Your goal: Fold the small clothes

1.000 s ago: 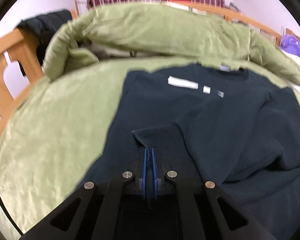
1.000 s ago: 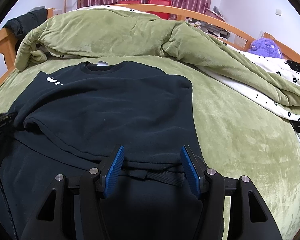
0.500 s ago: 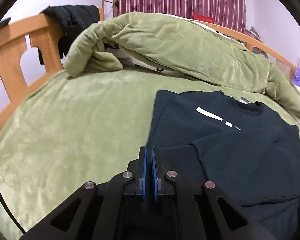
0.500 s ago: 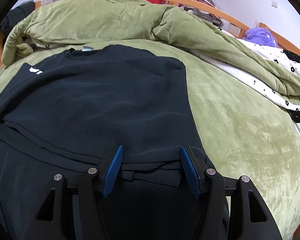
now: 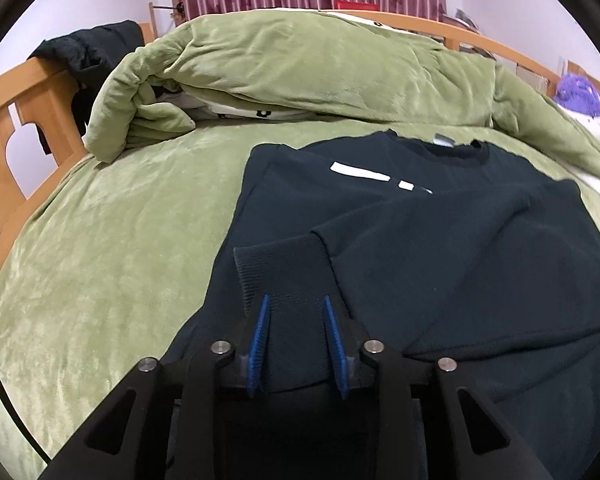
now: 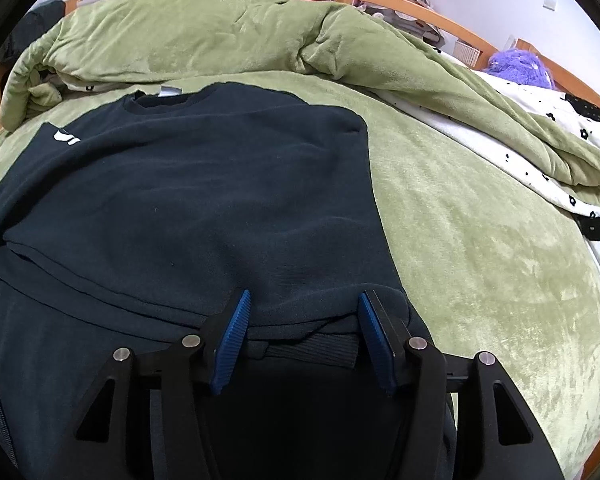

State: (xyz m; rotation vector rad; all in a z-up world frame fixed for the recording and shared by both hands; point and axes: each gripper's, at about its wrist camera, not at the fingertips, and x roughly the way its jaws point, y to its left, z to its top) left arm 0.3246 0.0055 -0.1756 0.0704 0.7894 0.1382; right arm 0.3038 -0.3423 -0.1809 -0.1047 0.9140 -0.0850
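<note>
A dark navy sweatshirt [image 5: 440, 240] with a white chest mark lies on the green bed, sleeves folded across its body; it also shows in the right wrist view [image 6: 204, 200]. My left gripper [image 5: 295, 304] is open, its blue pads either side of the ribbed sleeve cuff [image 5: 280, 268], which lies flat on the shirt. My right gripper [image 6: 304, 300] is open over the folded sleeve near the shirt's right edge, with a ribbed cuff [image 6: 324, 348] just below it.
A rumpled green duvet [image 5: 300, 68] is heaped behind the shirt. A wooden bed rail [image 5: 28, 108] with a black garment [image 5: 88, 48] stands at left. A purple plush toy [image 6: 516, 62] and a flowered white sheet [image 6: 572, 128] lie at right.
My left gripper was shut on the sleeve cuff one second ago, stayed shut half a second ago, and now stands open with the cuff lying flat. The right gripper stayed open and shifted slightly.
</note>
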